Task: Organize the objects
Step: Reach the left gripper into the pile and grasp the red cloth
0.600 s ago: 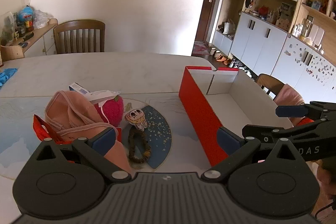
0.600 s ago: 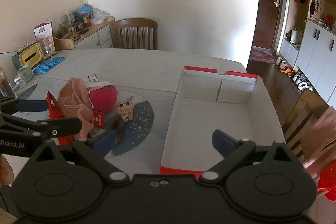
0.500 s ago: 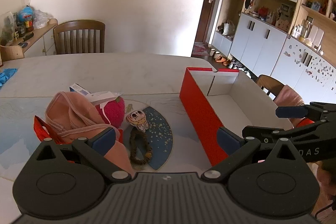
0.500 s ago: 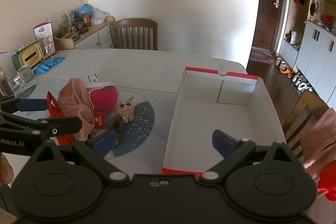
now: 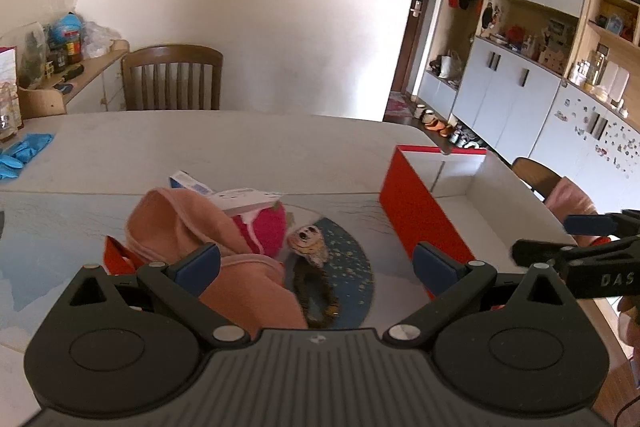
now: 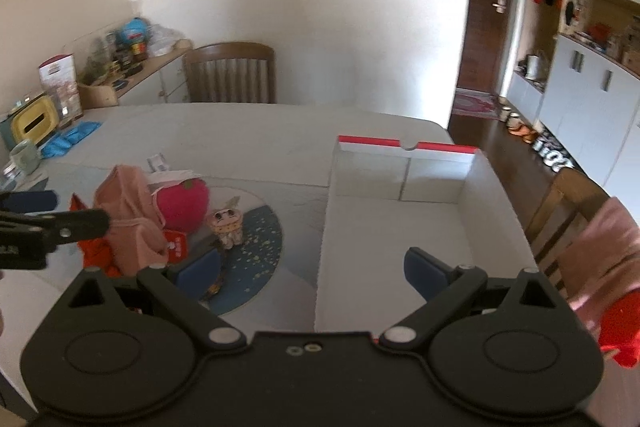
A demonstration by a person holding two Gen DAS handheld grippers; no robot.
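Right tongs (image 6: 312, 267) gape empty above the red-rimmed box (image 6: 404, 145), pink plush (image 6: 182, 201) lying left

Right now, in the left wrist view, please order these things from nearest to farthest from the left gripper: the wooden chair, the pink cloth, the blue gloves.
From the open left gripper:
1. The pink cloth, just ahead, partly behind its left finger.
2. The blue gloves, far left on the table.
3. The wooden chair, beyond the table's far edge, by the wall.
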